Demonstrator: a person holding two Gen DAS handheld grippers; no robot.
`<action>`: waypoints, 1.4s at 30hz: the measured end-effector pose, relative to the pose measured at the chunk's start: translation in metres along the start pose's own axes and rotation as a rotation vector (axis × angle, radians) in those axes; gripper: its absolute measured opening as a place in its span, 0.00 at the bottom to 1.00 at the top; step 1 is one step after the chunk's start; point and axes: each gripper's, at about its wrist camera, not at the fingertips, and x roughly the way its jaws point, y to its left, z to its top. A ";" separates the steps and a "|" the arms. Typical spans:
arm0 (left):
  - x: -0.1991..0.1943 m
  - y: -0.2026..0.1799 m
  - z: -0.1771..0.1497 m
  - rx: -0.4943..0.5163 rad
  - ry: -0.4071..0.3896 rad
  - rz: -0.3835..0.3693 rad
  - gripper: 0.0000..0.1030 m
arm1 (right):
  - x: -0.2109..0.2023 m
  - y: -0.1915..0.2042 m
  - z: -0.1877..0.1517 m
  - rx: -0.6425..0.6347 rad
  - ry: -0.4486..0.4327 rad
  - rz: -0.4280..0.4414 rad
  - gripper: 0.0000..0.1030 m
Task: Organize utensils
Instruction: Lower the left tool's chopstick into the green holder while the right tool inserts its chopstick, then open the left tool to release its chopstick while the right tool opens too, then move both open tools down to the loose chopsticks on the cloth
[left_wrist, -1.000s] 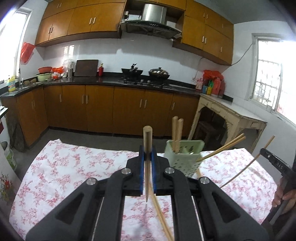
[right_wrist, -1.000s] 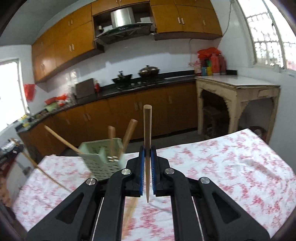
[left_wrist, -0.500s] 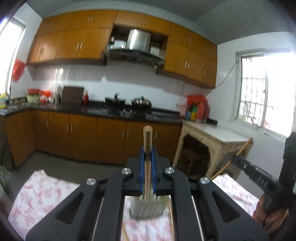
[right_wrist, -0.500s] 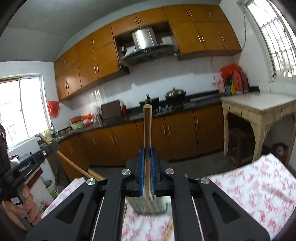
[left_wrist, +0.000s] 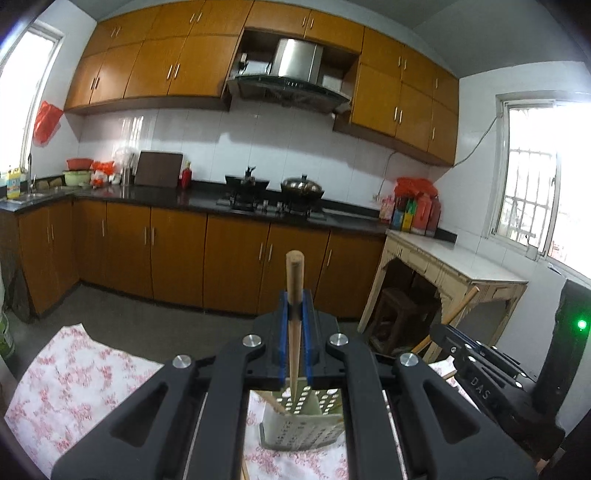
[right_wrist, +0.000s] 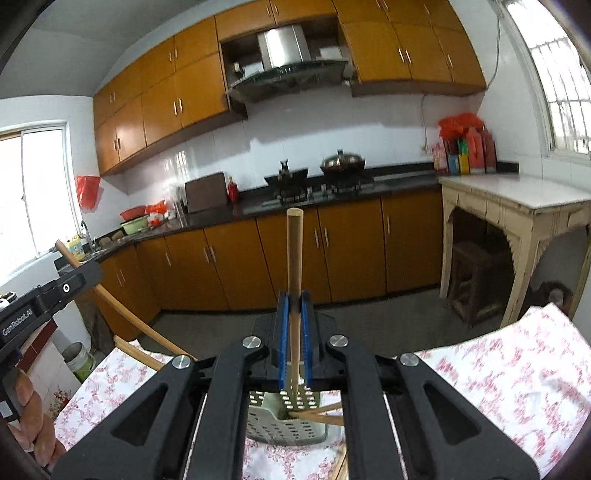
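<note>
Two grippers each pinch one chopstick upright: the left gripper (left_wrist: 294, 328) holds its chopstick (left_wrist: 294, 295) with the tip dipping into the green perforated holder (left_wrist: 295, 424); the right gripper (right_wrist: 294, 332) clamps its chopstick (right_wrist: 294, 266) above that holder. Holder stands on the floral tablecloth (left_wrist: 74, 376), cabinets beyond.

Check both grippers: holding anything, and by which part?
Each is shut on a wooden chopstick, pinched mid-shaft between blue-padded fingers: left gripper on one chopstick, right gripper on another.

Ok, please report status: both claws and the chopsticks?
Left claw shut on chopstick. Right claw likewise. Both tips over green holder. Nothing blocking.
</note>
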 end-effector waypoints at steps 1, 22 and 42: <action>0.002 0.003 -0.002 -0.006 0.009 -0.001 0.08 | 0.004 -0.002 -0.002 0.007 0.010 0.001 0.07; 0.013 0.024 -0.022 -0.028 0.094 0.007 0.11 | 0.006 -0.007 -0.010 0.033 0.079 -0.012 0.16; -0.087 0.062 -0.063 -0.011 0.083 0.117 0.24 | -0.104 -0.074 -0.046 0.108 0.026 -0.184 0.19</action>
